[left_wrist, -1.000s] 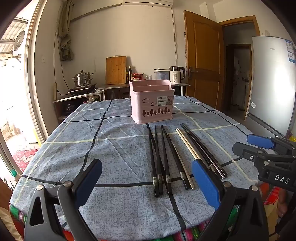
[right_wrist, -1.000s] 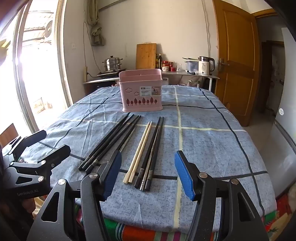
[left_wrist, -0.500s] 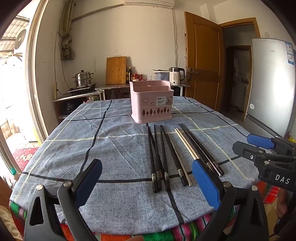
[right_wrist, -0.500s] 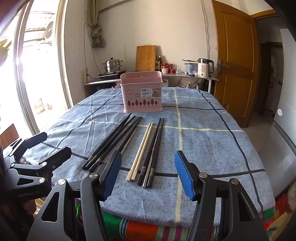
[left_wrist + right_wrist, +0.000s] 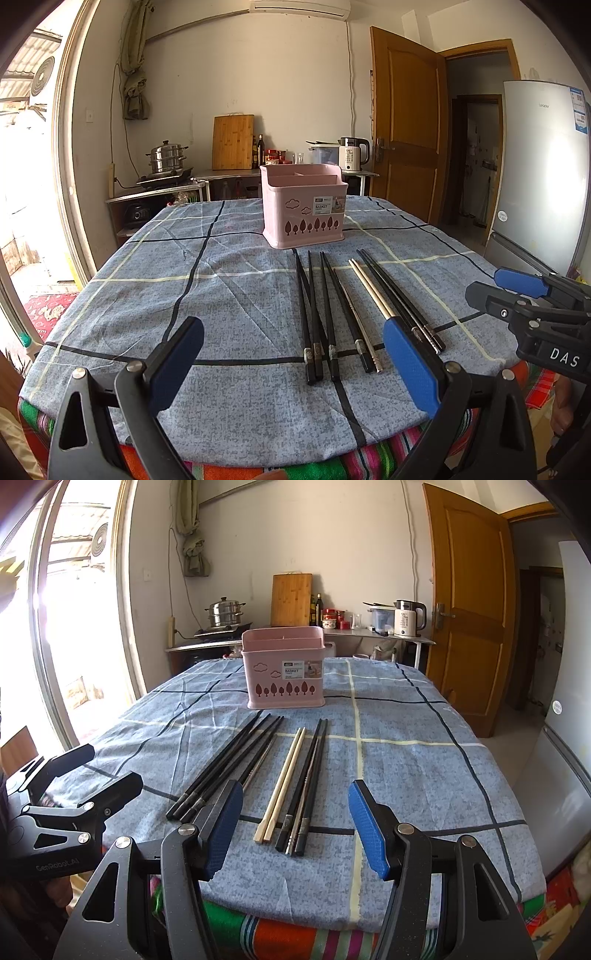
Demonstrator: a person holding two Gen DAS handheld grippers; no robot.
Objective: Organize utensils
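your left gripper (image 5: 291,362) and right gripper (image 5: 295,823) both hang open, empty, at the table's (image 5: 229,295) near edge, chopsticks (image 5: 284,779) lying before the pink basket (image 5: 284,672).

Basket (image 5: 303,210) interior unseen — small label text illegible; pale chopsticks' (image 5: 369,288) ends hidden behind left tool (image 5: 291,365).

From my remote station: a pink plastic utensil basket (image 5: 304,210) with tree cut-outs, cloud outlines and a paper label stands upright on the desk's blue checked cloth, its divided compartments empty as far as I can see. Just in front of it, chopsticks lie flat, side by side, tips toward the basket: a cluster of black chopsticks (image 5: 225,768), a pale wooden pair (image 5: 283,781), and a black pair with silver bands (image 5: 308,779) beside them.
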